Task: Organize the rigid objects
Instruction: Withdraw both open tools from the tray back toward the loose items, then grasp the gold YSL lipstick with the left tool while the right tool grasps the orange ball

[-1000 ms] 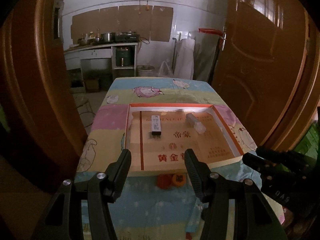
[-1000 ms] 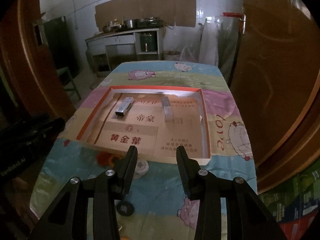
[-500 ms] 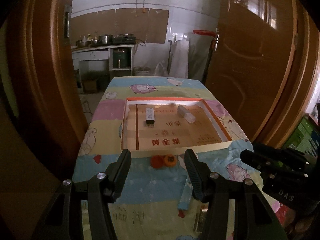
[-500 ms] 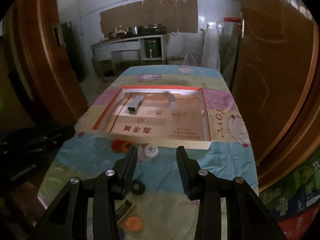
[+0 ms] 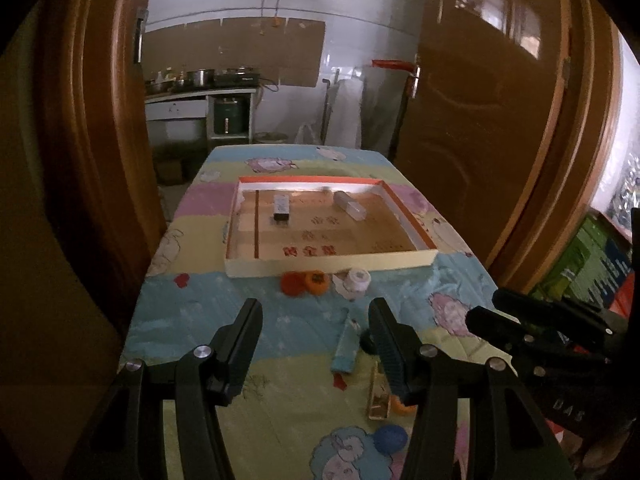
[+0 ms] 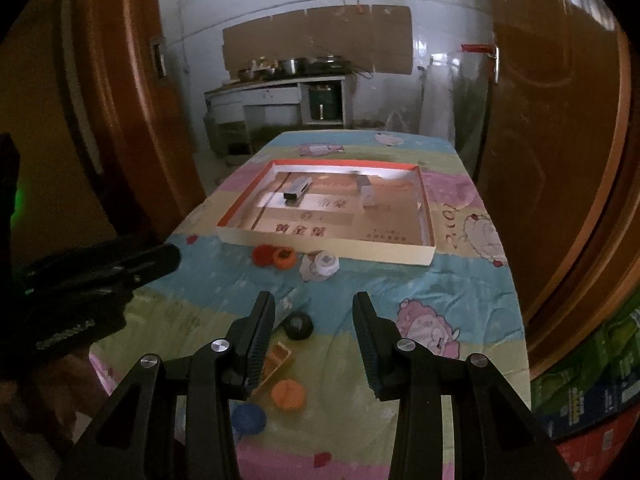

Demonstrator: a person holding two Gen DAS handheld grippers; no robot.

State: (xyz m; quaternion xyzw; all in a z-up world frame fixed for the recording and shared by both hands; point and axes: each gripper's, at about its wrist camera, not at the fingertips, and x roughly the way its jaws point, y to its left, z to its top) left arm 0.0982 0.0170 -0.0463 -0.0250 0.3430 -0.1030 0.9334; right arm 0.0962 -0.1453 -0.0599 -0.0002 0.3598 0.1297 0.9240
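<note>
Black cap [image 6: 298,325] just beyond right claw [image 6: 314,334]

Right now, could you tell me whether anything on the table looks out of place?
Yes: only two items lie in the shallow box. Orange caps, a white roll, a black ring and a blue cap sit scattered on the cloth in front of it.

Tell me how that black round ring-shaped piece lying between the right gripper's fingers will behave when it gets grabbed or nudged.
The black ring looks small and rigid, so it probably will not deform. Lying flat on the soft patterned tablecloth, it should slide little; tipped on edge, its round shape may roll. The right gripper is open wide enough to span it.
</note>
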